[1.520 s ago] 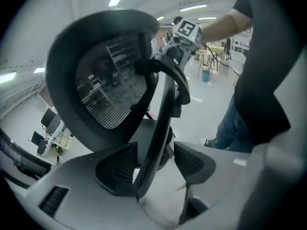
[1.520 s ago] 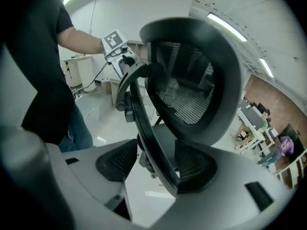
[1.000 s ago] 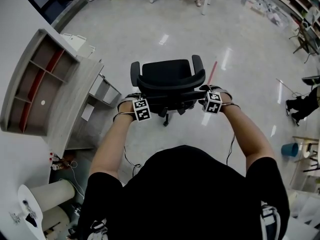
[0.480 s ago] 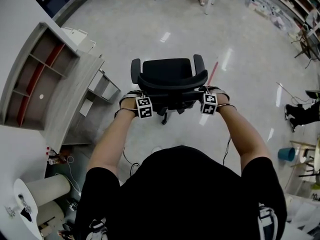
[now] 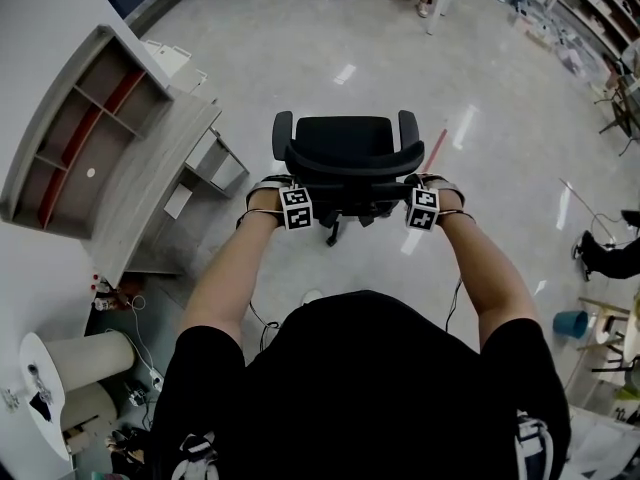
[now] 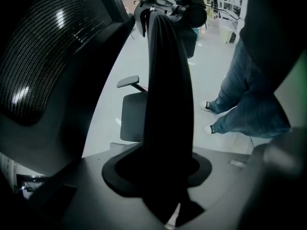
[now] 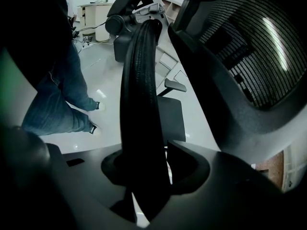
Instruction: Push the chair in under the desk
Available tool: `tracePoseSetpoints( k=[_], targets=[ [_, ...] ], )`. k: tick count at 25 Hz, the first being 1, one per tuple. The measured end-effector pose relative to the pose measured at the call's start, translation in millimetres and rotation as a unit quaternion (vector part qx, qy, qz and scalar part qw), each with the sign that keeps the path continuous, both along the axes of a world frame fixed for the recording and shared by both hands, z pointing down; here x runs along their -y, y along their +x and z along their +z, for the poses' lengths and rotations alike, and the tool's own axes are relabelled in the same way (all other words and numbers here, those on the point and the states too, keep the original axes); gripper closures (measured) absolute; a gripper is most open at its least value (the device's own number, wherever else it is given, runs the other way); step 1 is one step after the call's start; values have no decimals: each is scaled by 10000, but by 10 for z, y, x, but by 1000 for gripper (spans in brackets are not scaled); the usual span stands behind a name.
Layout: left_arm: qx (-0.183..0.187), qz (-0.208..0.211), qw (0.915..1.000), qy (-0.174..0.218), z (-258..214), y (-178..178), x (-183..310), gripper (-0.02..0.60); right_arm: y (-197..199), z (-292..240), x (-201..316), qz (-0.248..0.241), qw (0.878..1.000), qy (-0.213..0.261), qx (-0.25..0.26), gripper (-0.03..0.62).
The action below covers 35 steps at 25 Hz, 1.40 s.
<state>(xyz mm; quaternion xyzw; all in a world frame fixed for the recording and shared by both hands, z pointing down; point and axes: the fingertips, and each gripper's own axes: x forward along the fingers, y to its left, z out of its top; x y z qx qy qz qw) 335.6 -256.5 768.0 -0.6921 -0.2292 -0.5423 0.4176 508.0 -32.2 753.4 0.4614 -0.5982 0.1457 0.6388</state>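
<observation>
A black office chair (image 5: 350, 143) stands on the pale floor, its back toward me. The grey desk (image 5: 150, 178) is to its left, apart from it. My left gripper (image 5: 297, 193) is at the backrest's left edge and my right gripper (image 5: 420, 193) at its right edge. In the left gripper view the backrest's dark edge (image 6: 165, 104) runs up between the closing jaws. In the right gripper view the ribbed edge (image 7: 139, 104) stands between the closing jaws, with a sliver of light beside it. Neither pair of jaws visibly presses on the edge.
A grey shelf unit (image 5: 80, 148) sits on the desk, and a drawer unit (image 5: 215, 163) stands under it. White drums (image 5: 75, 363) and cables lie at lower left. A red strip (image 5: 432, 150) lies on the floor to the right of the chair, and people sit at the far tables.
Both grippers have stayed at the backrest's two side edges, the left one drawing slightly inward. The whole view has shifted a little; the chair keeps its distance from the desk.
</observation>
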Motion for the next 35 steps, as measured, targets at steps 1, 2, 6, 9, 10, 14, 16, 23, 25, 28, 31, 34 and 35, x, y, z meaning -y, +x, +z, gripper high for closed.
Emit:
tracePoseSetpoints(
  k=[1,2,6,9,10,14,16,23,25,28,31,34,35],
  targets=[
    [-16,-71,10000,10,0,-6,-12,419,0,-1,-13,-6,10000,-1,-8,451],
    [-29,-126,9999,20,1,-15,-21,419,-3,0,-21,-13,10000,2,-18,451],
    [17,-230,9997,12,-5,-73,-57,422,-19,-17,-28,-72,10000,37,-41,451],
    [36,-330,9994,7,-8,-160,-95,422,-52,-17,-27,-190,9998,30,-52,451],
    [25,-376,9993,18,-8,-198,-110,422,-69,-13,-27,-246,9997,34,-55,451],
    [-69,-594,9982,42,-20,-343,-155,422,-141,-14,13,-492,9987,88,-78,453],
    [-86,-717,9974,50,-23,-427,-167,422,-176,-18,51,-623,9980,112,-88,453],
    [-125,-1124,9936,31,-11,-685,-212,423,-262,-4,174,-960,9953,58,-148,456],
    [-131,-1222,9924,29,-14,-767,-235,425,-302,-9,198,-1062,9942,38,-171,461],
    [-140,-1347,9908,32,-10,-903,-203,426,-391,-12,280,-1196,9926,13,-197,467],
    [-129,-1428,9897,34,3,-1042,-169,426,-504,3,344,-1269,9917,16,-193,467],
    [-132,-1495,9887,30,-5,-1215,-160,428,-652,-3,386,-1340,9908,1,-186,467],
    [-144,-1525,9882,33,-9,-1284,-151,429,-710,-6,410,-1374,9903,-6,-184,467]
  ],
)
